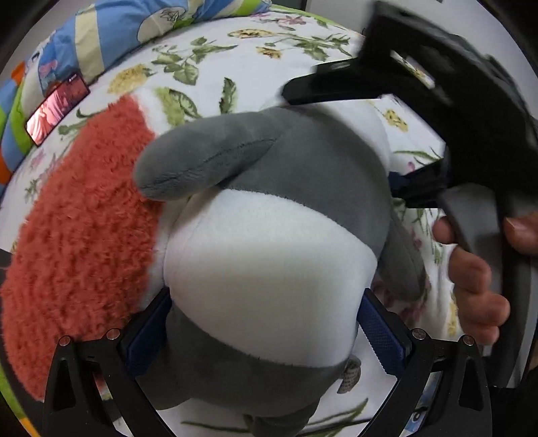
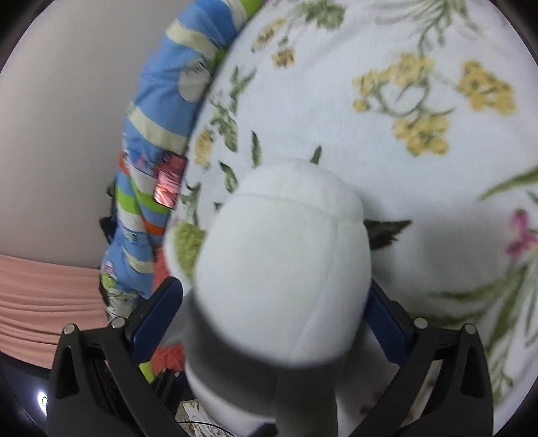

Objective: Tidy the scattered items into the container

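Note:
A grey and white plush shark (image 1: 269, 242) fills the left wrist view. My left gripper (image 1: 265, 332) is shut on its white belly, blue pads pressed to both sides. My right gripper (image 2: 274, 322) is shut on the same plush shark (image 2: 285, 269), seen as a white rounded end with grey below. The right gripper's black body and the hand holding it (image 1: 477, 269) show at the right of the left wrist view. A fuzzy coral-red plush (image 1: 77, 235) lies against the shark's left side. No container is in view.
Everything rests on a white floral bedspread (image 1: 269, 60), which also shows in the right wrist view (image 2: 420, 201). A blue striped quilt (image 1: 111, 30) lies along the bed's far edge with a phone (image 1: 57, 107) beside it. A pink curtain (image 2: 43, 302) hangs at the left.

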{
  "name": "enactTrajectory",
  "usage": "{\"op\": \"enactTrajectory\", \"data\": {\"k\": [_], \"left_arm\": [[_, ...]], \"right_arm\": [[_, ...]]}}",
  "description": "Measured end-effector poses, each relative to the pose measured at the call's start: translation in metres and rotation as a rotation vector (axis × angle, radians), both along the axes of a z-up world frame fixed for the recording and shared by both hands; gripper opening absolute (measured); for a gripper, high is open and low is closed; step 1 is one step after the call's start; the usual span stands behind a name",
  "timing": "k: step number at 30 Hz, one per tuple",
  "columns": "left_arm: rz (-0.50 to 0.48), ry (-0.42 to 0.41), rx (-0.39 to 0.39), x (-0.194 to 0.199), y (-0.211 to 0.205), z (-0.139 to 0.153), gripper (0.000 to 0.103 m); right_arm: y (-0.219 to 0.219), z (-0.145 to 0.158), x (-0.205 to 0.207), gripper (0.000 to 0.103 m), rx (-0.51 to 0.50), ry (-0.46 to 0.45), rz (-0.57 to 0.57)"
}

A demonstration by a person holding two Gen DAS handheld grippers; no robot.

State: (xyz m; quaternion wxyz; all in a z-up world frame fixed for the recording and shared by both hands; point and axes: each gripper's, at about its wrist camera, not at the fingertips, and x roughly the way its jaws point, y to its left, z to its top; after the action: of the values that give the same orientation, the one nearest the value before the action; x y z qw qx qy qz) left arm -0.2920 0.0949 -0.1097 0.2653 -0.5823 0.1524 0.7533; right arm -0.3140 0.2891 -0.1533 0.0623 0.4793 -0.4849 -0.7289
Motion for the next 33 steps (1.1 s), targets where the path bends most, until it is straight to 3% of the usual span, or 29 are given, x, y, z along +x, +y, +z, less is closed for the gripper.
{"op": "enactTrajectory", "data": {"k": [3, 6, 11, 15, 21, 23, 28, 33], "left_arm": [[-0.012, 0.002, 0.015, 0.000, -0.004, 0.000, 0.103], [-0.105, 0.011, -0.015, 0.012, -0.003, -0.001, 0.103], [-0.275, 0.093, -0.185, 0.037, 0.013, -0.017, 0.103], [-0.217, 0.157, -0.305, 0.029, 0.028, -0.041, 0.103], [-0.099, 0.215, -0.308, 0.027, 0.034, -0.032, 0.103], [-0.126, 0.257, -0.331, 0.036, 0.039, -0.027, 0.103], [-0.168, 0.285, -0.282, 0.052, 0.050, 0.000, 0.103], [-0.167, 0.395, -0.246, 0.069, 0.051, 0.048, 0.103]], "right_arm": [[-0.008, -0.019, -0.014, 0.103, -0.061, -0.023, 0.021], [-0.010, -0.019, -0.017, 0.103, -0.057, -0.013, 0.030], [-0.012, -0.020, -0.016, 0.103, -0.056, 0.024, 0.072], [-0.014, -0.020, -0.015, 0.101, -0.047, 0.037, 0.075], [-0.016, -0.012, -0.012, 0.087, -0.047, 0.073, 0.067], [-0.015, -0.005, -0.007, 0.086, -0.045, 0.090, 0.059], [-0.006, 0.032, 0.020, 0.086, 0.043, 0.167, 0.015], [0.000, 0.078, 0.042, 0.086, 0.069, 0.248, -0.005]]}}
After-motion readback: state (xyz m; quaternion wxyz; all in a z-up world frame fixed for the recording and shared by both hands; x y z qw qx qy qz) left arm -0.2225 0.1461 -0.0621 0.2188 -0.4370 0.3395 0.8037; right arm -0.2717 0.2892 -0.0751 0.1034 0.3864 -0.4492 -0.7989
